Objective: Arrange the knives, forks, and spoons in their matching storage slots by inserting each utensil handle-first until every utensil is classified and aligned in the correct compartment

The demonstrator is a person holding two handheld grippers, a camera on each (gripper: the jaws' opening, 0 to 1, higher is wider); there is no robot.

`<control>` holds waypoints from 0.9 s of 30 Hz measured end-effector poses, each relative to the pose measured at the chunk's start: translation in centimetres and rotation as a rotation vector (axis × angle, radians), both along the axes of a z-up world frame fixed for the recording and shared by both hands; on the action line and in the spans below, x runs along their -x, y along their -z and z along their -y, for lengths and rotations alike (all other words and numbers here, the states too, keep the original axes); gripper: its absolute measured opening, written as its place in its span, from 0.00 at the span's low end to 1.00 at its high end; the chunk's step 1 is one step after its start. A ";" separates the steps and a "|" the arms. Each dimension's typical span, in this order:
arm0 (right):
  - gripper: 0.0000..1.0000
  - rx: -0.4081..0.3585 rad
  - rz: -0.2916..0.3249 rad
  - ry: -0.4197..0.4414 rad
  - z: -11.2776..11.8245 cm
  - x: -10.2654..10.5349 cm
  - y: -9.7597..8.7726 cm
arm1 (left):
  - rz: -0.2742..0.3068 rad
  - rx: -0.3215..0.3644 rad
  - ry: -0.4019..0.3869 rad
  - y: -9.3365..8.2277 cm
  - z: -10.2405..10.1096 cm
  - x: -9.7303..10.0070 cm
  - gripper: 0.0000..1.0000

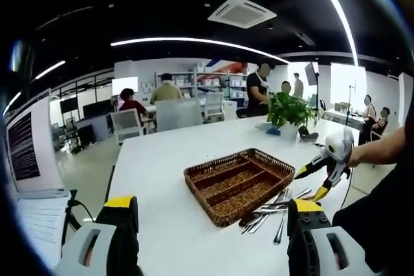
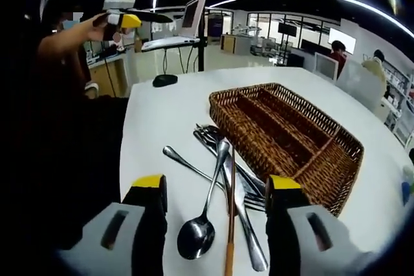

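A brown wicker tray with long compartments lies empty on the white table. Beside it is a loose pile of metal utensils: a spoon with its bowl toward me, a knife, a brown-handled piece and forks. My right gripper hovers open just over this pile, with nothing between its jaws. It also appears, hand-held, at the table's right edge as the right gripper. My left gripper stands open and empty, back from the tray. That left gripper is raised in a hand.
A potted plant stands on the table beyond the tray. A laptop on a stand and a black mouse sit at the table's far end. Several people and white chairs are at desks behind. A person's arm is at the right.
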State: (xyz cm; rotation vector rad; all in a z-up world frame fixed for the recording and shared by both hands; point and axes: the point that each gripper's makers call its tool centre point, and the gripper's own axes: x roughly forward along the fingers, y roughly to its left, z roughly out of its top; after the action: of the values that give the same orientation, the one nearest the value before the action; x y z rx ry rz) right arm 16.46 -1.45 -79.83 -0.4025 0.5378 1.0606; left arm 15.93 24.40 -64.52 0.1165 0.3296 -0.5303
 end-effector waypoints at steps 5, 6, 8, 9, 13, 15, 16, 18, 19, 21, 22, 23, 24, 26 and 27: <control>0.51 0.019 -0.016 -0.012 -0.2 0.3 1.3 | -0.004 -0.003 0.001 0.2 -0.2 0.1 1.00; 0.50 0.021 -0.022 -0.018 -0.3 0.4 1.5 | -0.004 -0.004 0.001 0.2 -0.3 0.1 1.00; 0.48 0.025 -0.032 -0.033 -0.5 0.7 2.0 | -0.003 -0.003 -0.002 0.1 -0.5 0.1 1.00; 0.48 0.033 -0.038 -0.042 -0.6 0.9 2.3 | -0.003 -0.003 -0.002 0.1 -0.5 0.2 1.00; 0.43 0.051 -0.056 -0.051 -0.8 1.0 3.5 | -0.002 -0.002 -0.005 0.0 -0.8 0.2 1.00; 0.43 0.054 -0.064 -0.049 -0.9 1.0 3.9 | -0.004 -0.003 -0.006 0.1 -1.0 0.3 1.00; 0.42 0.056 -0.070 -0.047 -0.9 1.0 4.1 | -0.004 -0.004 -0.007 0.1 -1.0 0.3 1.00; 0.38 0.056 -0.072 -0.050 -1.1 1.1 4.4 | -0.004 -0.007 -0.012 0.2 -1.2 0.4 1.00; 0.36 0.059 -0.073 -0.052 -1.1 1.2 4.6 | -0.005 -0.007 -0.013 0.2 -1.3 0.4 1.00; 0.36 0.064 -0.081 -0.054 -1.3 1.3 5.1 | -0.007 -0.005 -0.015 0.3 -1.4 0.5 1.00; 0.35 0.066 -0.082 -0.054 -1.3 1.3 5.2 | -0.008 -0.006 -0.018 0.3 -1.5 0.5 1.00; 0.34 0.070 -0.084 -0.055 -1.3 1.3 5.4 | -0.009 -0.006 -0.019 0.3 -1.6 0.6 1.00; 0.32 0.073 -0.086 -0.055 -1.3 1.3 5.7 | -0.009 -0.005 -0.022 0.3 -1.6 0.6 1.00; 0.28 0.070 -0.093 -0.050 -1.4 1.3 6.0 | -0.007 -0.002 -0.024 0.2 -1.7 0.6 1.00; 0.26 0.069 -0.093 -0.043 -1.4 1.3 6.2 | -0.008 -0.002 -0.024 0.3 -1.7 0.6 1.00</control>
State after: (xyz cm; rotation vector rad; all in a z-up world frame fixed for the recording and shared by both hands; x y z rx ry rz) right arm 15.20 -0.04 -86.08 -0.4285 0.6529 1.1086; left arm 15.30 26.09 -64.79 0.1122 0.3388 -0.5066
